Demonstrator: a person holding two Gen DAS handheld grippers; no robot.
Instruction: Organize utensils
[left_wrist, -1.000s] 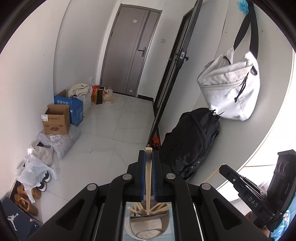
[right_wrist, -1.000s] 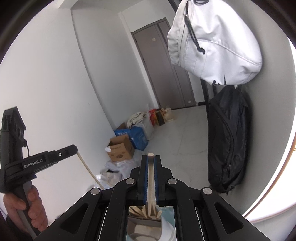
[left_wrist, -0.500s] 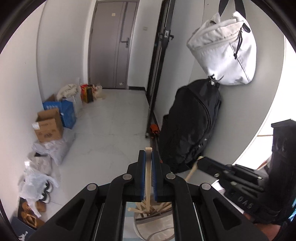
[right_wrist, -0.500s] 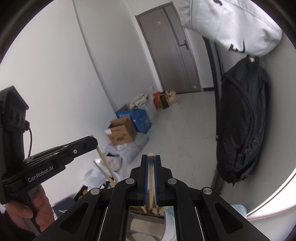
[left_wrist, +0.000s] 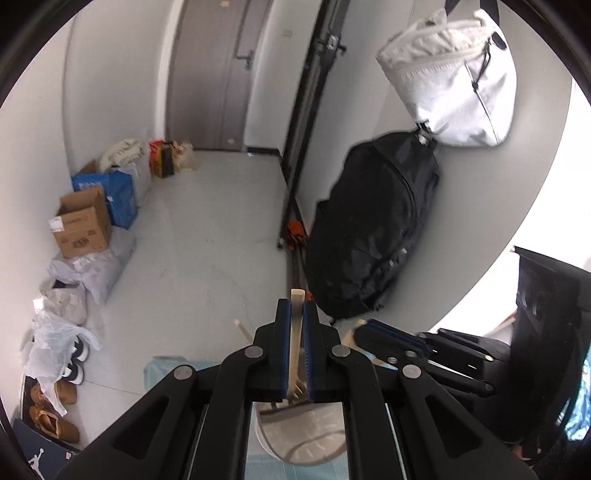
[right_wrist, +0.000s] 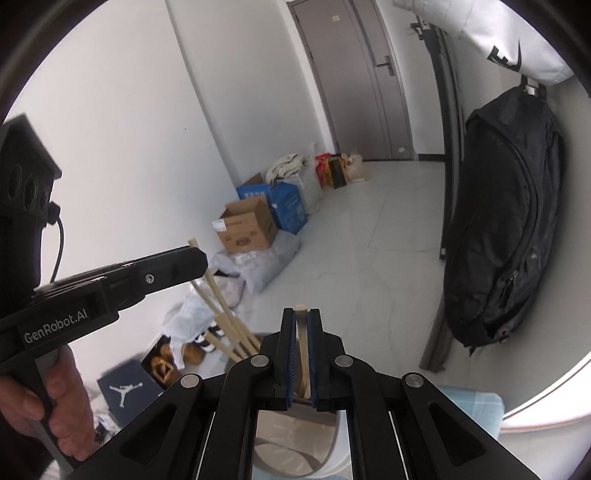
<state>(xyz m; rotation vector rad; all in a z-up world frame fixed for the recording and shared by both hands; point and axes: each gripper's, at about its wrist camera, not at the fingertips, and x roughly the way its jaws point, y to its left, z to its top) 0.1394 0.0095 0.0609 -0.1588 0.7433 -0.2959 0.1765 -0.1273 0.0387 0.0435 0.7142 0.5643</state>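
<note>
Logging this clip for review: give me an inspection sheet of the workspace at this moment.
Surface: light blue cloth under the work area.
Job's things: wooden utensil, wooden stick, more wooden utensils in a white container.
Clutter: cardboard box, bags, shoes along the wall.
Grippers: left gripper shut on wooden utensil; right gripper shut on wooden stick.
Cables: black cable on the left gripper.
Surroundings: black backpack, white bag, grey door.

I am in a home entryway: shoes (left_wrist: 55, 417), boxes (left_wrist: 82, 225), a grey door (left_wrist: 214, 74), and bags (left_wrist: 373, 229) hung on the wall.
</note>
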